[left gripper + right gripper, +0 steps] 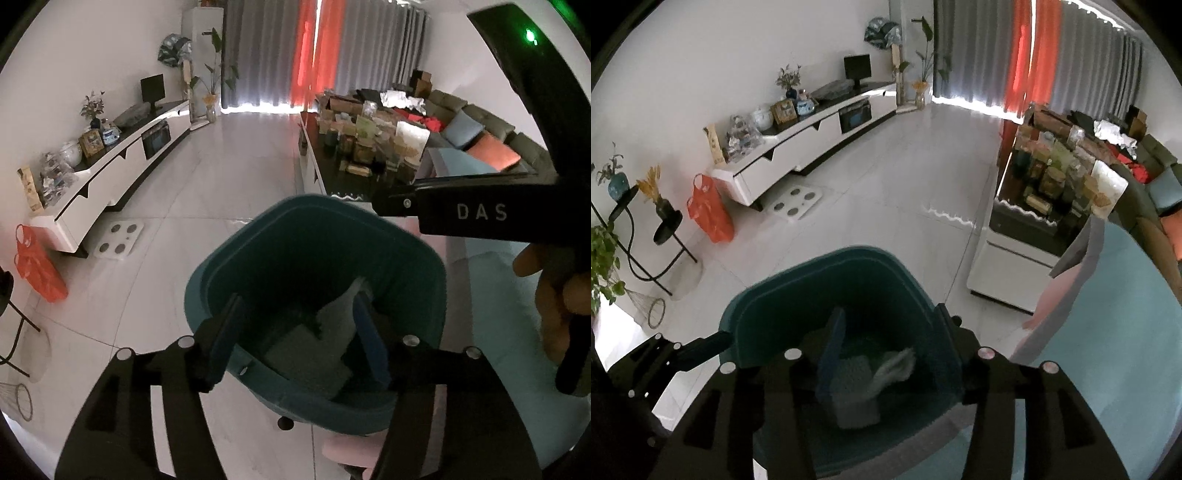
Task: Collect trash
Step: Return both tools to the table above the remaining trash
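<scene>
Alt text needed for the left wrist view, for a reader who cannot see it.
The left gripper hangs open over a teal trash bin on a pale tiled floor, with pale crumpled paper lying inside the bin. The right gripper reaches in from the right, and a white TV cabinet and a cluttered coffee table stand beyond.

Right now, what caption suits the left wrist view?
Open left tongs hover over a teal bin holding pale trash.

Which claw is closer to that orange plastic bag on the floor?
Left. The left claw hangs over the teal bin on the side towards the orange bag; the right claw is farther off.
</scene>
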`<state>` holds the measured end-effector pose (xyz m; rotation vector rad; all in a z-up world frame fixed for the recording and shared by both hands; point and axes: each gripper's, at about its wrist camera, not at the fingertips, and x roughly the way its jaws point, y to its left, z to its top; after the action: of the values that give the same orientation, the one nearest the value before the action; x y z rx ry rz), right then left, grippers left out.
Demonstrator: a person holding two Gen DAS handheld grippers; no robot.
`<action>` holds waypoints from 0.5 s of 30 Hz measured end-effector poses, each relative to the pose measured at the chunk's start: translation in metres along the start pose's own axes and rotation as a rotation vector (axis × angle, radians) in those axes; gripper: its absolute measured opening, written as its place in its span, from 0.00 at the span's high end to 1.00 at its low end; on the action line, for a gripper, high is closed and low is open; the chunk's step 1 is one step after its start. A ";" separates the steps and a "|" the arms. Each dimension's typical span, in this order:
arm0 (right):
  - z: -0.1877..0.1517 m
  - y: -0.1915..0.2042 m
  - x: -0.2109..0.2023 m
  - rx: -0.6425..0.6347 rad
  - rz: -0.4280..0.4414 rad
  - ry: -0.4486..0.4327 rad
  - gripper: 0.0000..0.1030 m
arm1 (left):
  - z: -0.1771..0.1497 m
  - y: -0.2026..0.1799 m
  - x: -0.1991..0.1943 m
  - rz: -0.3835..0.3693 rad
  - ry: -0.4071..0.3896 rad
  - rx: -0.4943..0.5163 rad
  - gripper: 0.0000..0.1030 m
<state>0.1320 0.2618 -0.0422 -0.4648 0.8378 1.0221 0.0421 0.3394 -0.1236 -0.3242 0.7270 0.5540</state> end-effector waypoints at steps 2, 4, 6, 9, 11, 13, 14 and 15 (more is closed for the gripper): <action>0.001 -0.001 -0.005 0.008 0.005 -0.013 0.53 | 0.001 0.001 -0.011 0.008 -0.022 -0.007 0.33; 0.001 -0.002 -0.011 0.007 0.005 -0.023 0.53 | 0.000 0.003 -0.021 0.011 -0.036 -0.016 0.32; 0.001 -0.005 -0.018 0.015 0.008 -0.039 0.52 | -0.001 0.003 -0.031 0.009 -0.052 -0.025 0.29; -0.001 -0.010 -0.036 0.029 0.004 -0.084 0.40 | 0.002 0.003 -0.055 0.008 -0.107 -0.049 0.19; -0.004 -0.016 -0.052 0.043 -0.003 -0.124 0.38 | 0.003 0.004 -0.070 0.010 -0.142 -0.057 0.12; -0.007 -0.022 -0.066 0.051 -0.026 -0.158 0.33 | 0.006 0.000 -0.088 -0.004 -0.184 -0.060 0.06; -0.009 -0.024 -0.072 0.052 -0.037 -0.173 0.28 | 0.007 -0.002 -0.096 -0.008 -0.202 -0.060 0.05; -0.012 -0.028 -0.080 0.057 -0.051 -0.197 0.24 | 0.008 -0.005 -0.104 -0.014 -0.219 -0.059 0.05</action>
<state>0.1308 0.1963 0.0128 -0.3293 0.6738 0.9775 -0.0146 0.3013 -0.0443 -0.3174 0.4977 0.5882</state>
